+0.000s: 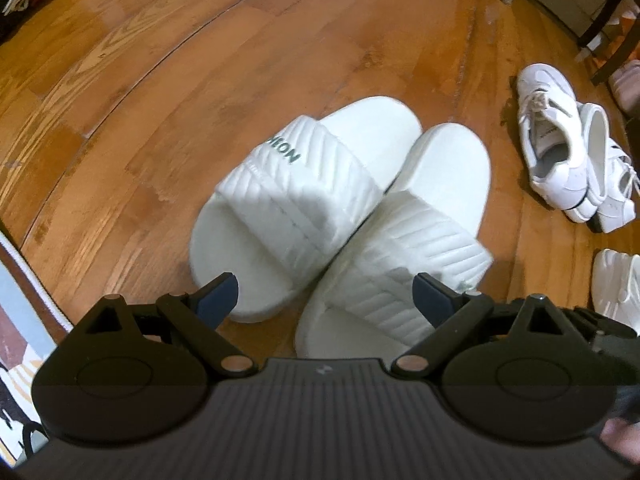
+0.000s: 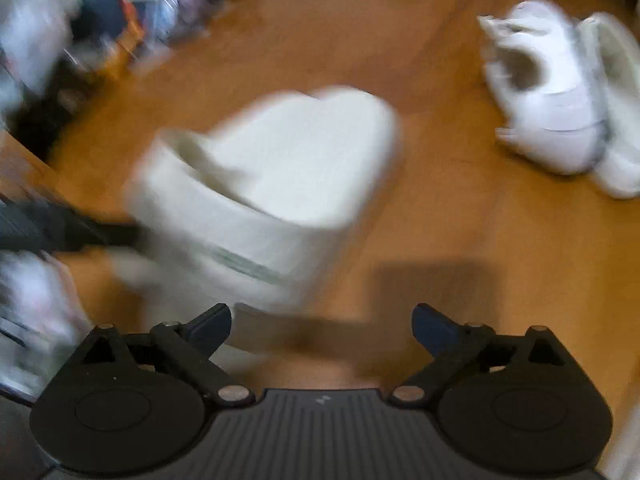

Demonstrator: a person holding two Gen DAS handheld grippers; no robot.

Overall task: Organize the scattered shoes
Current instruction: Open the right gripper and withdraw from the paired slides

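Two white slide slippers lie side by side on the wooden floor, the left slipper [image 1: 296, 196] with green lettering on its strap and the right slipper [image 1: 400, 264] leaning against it. My left gripper [image 1: 326, 292] hangs just above their near ends, open, its blue pads wide apart and not pressing on either. In the blurred right wrist view the same slippers [image 2: 260, 184] lie ahead and left of my right gripper [image 2: 322, 320], which stands open over bare floor with nothing between its fingers. A dark shape, probably the other gripper [image 2: 60, 228], touches their left side.
A pair of white sneakers [image 1: 560, 148] [image 2: 560, 96] lies to the right, with another white shoe [image 1: 616, 284] nearer and a pinkish shoe [image 1: 628, 84] beyond. Dark chair legs [image 1: 608, 12] stand at the back right. A rug edge [image 1: 24, 280] is at left, clutter [image 2: 100, 28] at far left.
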